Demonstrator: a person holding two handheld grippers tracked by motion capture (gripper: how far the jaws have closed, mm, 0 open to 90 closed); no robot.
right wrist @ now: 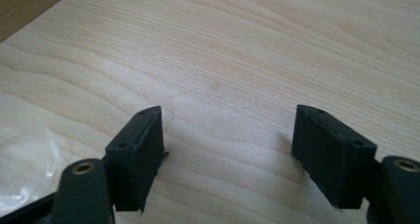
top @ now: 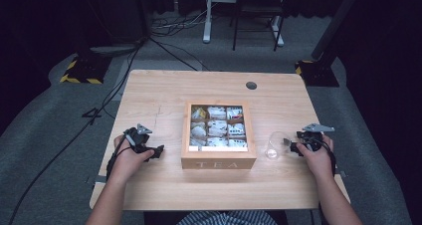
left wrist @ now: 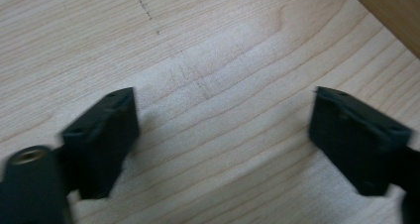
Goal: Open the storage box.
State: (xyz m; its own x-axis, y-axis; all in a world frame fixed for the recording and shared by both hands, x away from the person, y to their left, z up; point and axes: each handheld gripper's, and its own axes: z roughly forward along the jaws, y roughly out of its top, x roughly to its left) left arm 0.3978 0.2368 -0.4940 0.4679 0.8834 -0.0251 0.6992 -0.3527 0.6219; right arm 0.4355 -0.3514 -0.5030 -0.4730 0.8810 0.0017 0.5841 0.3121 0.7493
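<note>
A wooden tea box [top: 219, 163] marked TEA stands open at the table's middle, its compartments packed with several tea bags [top: 217, 128]. A clear glass [top: 272, 146] sits just right of the box. My left gripper [top: 157, 152] rests low on the table left of the box, its jaws open over bare wood [left wrist: 223, 110], with a corner of the box [left wrist: 391, 11] beyond. My right gripper [top: 293, 146] sits right of the glass, open with nothing between its jaws [right wrist: 229, 120]. The glass's edge [right wrist: 20, 154] shows beside its left jaw.
The light wooden table [top: 149, 95] has a round cable hole [top: 251, 85] at the back right. Beyond it are a grey floor, cables, and stand bases with yellow-black tape [top: 79, 73]. A white desk leg [top: 207, 16] stands farther back.
</note>
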